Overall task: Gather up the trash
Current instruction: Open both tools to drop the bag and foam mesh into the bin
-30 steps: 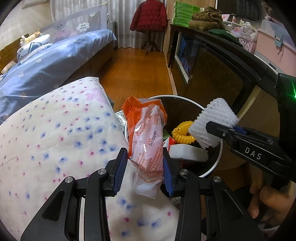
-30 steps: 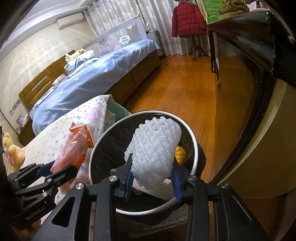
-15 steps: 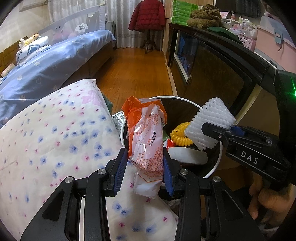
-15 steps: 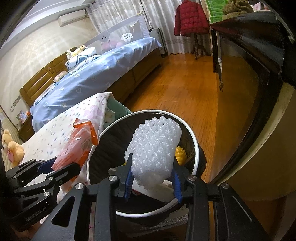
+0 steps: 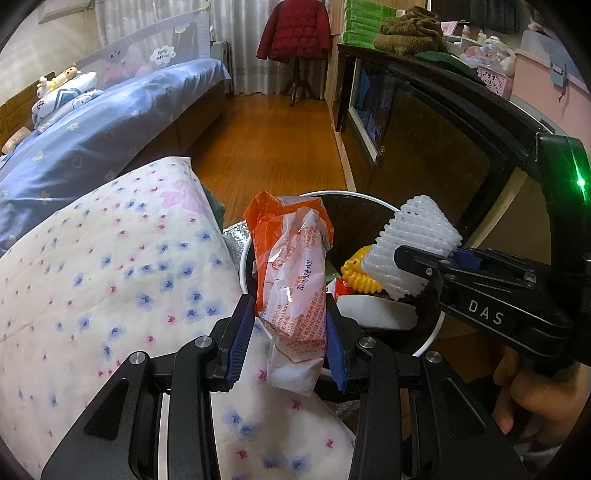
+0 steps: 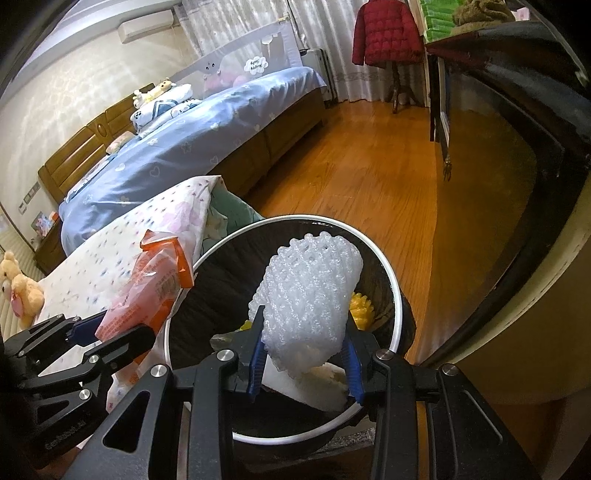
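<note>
My left gripper (image 5: 290, 338) is shut on an orange and white plastic wrapper (image 5: 291, 266), held upright at the left rim of the round bin (image 5: 430, 341). The same wrapper (image 6: 147, 291) shows at the left of the right wrist view. My right gripper (image 6: 304, 354) is shut on a white foam net sleeve (image 6: 308, 299), which hangs over the bin's (image 6: 397, 295) black-lined opening. In the left wrist view the foam net sleeve (image 5: 417, 236) sticks up from the right gripper's jaws. Inside the bin lie a yellow coiled thing (image 5: 354, 273) and a white flat piece (image 5: 376, 310).
A floral quilt (image 5: 92, 277) lies left of the bin. Beyond it stands a bed with blue bedding (image 6: 192, 147). A dark cabinet (image 5: 424, 147) runs along the right. A wooden floor (image 6: 369, 166) stretches ahead to a red jacket (image 6: 386, 31) on a stand. A person's hand (image 5: 532, 391) holds the right gripper.
Both grippers keep their grip and barely move; the bin sits a little closer and lower in both views.
</note>
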Action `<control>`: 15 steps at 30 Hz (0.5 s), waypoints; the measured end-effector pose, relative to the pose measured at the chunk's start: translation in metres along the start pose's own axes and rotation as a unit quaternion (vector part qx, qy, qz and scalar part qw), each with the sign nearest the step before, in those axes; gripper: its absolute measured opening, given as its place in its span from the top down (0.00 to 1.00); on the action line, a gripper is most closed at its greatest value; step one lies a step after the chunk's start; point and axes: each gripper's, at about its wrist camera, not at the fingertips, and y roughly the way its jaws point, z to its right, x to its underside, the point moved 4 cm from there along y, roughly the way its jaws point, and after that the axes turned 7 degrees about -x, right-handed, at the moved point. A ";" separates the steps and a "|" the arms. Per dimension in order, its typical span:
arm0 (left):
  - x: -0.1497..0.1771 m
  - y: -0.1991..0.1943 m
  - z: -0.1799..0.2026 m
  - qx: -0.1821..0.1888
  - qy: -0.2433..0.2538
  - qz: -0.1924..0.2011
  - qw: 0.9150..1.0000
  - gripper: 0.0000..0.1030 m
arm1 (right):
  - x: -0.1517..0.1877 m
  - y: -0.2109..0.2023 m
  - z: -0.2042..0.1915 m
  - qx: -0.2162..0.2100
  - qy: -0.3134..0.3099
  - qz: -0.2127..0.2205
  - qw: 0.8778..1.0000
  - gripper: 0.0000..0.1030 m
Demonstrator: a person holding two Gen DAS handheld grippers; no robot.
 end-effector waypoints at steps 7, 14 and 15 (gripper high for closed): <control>-0.001 0.004 0.002 0.000 0.001 -0.003 1.000 0.66 | 0.000 0.000 0.002 0.000 -0.001 -0.001 1.000 0.63; -0.001 0.006 0.003 0.000 0.002 -0.004 1.000 0.66 | 0.000 0.000 0.003 -0.001 -0.001 -0.002 1.000 0.63; -0.002 0.007 0.003 0.000 0.003 -0.005 1.000 0.66 | -0.001 0.000 0.004 -0.001 -0.002 -0.002 1.000 0.63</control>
